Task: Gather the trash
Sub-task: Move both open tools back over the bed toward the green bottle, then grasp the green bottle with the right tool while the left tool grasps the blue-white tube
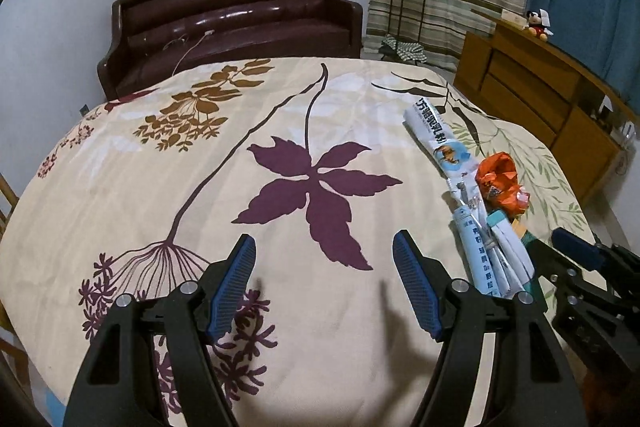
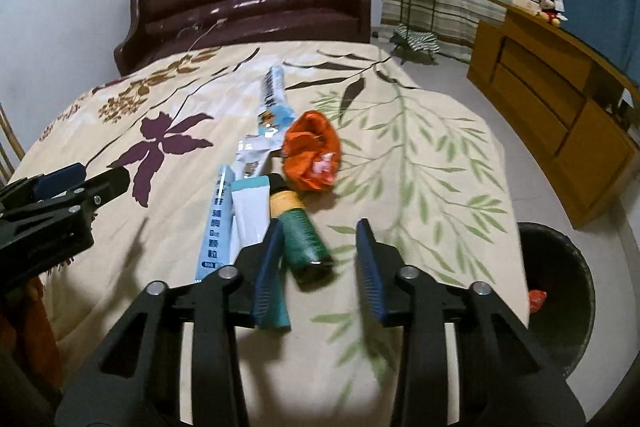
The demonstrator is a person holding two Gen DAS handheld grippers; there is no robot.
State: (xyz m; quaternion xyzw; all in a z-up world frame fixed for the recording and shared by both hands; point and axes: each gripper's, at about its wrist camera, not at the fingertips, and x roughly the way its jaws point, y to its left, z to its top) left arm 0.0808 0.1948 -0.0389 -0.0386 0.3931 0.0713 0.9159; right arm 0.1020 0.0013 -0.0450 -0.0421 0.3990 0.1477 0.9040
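A row of trash lies on the floral cloth (image 2: 420,187): a crumpled orange wrapper (image 2: 312,157), a long blue-and-white packet (image 2: 272,99), a blue sachet strip (image 2: 218,223), a white tube (image 2: 250,211) and a dark green bottle (image 2: 302,239) on its side. My right gripper (image 2: 319,225) is open just over the bottle's near end; its left finger is beside the bottle and its right finger stands apart from it. My left gripper (image 1: 324,239) is open above bare cloth, left of the orange wrapper (image 1: 500,183) and the long packet (image 1: 436,135), with nothing between its fingers.
A black trash bin (image 2: 560,307) stands on the floor off the cloth's right edge, with a red-orange scrap inside. A dark brown sofa (image 1: 240,15) is behind the far edge. A wooden cabinet (image 1: 540,103) lines the right wall.
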